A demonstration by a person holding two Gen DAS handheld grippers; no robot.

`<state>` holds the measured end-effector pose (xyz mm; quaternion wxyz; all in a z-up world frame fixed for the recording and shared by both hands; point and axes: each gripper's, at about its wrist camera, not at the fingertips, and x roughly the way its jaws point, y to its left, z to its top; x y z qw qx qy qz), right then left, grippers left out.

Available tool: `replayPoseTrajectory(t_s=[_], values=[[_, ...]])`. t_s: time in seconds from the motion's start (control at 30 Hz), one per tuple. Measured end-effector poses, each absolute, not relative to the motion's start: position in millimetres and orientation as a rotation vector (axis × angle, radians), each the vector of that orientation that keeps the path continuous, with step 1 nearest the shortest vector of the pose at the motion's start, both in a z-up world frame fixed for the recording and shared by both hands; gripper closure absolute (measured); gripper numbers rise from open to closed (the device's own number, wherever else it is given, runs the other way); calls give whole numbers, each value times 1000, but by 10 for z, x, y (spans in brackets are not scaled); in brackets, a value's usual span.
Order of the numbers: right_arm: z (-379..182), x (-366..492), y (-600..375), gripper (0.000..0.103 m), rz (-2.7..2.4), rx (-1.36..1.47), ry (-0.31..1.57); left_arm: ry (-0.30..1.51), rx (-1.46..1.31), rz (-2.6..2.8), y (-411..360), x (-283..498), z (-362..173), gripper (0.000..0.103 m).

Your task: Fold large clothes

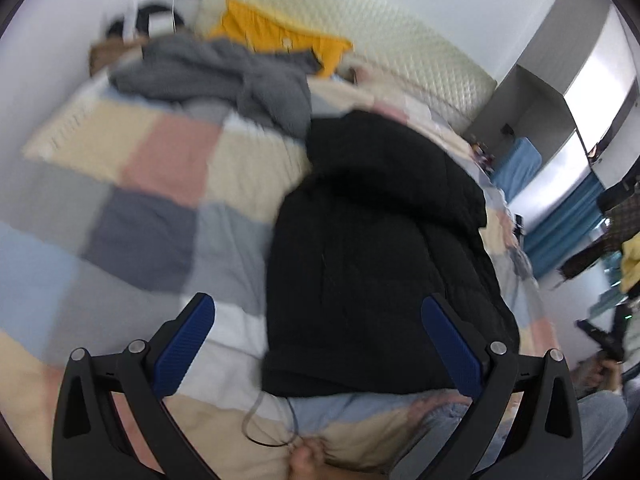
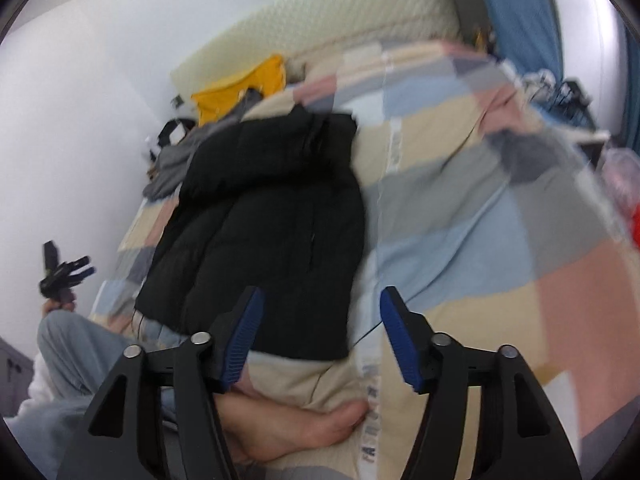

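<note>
We see no container in either view. Black puffer jacket [image 1: 380, 248] lies folded on patchwork quilt [image 1: 160, 184], mid-bed. Our left gripper [image 1: 318, 344] spread wide, holding nothing, hovering over jacket's near hem. Our right gripper [image 2: 322, 334] also wide, empty. Grey garment [image 1: 224, 76] and yellow garment [image 1: 276, 32] heaped near headboard [image 1: 400, 40]. Only right view shows bare foot [image 2: 296, 428] on quilt.

You have a pastel patchwork quilt [image 1: 168, 160] spread over the bed, a cream quilted headboard [image 1: 400, 40] behind it, and your bare foot [image 2: 288, 424] resting on the near edge.
</note>
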<state>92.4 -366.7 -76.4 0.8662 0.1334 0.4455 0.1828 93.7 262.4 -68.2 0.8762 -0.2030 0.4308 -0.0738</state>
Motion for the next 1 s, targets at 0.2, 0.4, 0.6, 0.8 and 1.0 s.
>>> replayPoseTrajectory(t_s=[0.2,0.4,0.6,0.8,1.0], values=[[-1432,1135,-3371,41,474,343,1039,1044,-567,-164,2663,1138,-1431,0],[-1873,1376,-3334,25,445,421,1107,1090,-698,-200,2713,1162,-1900,0],[-2150,1495,-3392,22,363,495,1139,1137,-791,-289,2633,1225,-2295,0],[-2174,1434,-3226,20,415,542,1111,1121,-848,-411,2419,1286,-2311,1],[-1948,1353,-3040,20,515,525,1010,1094,-846,-480,2395,1285,-2130,1]])
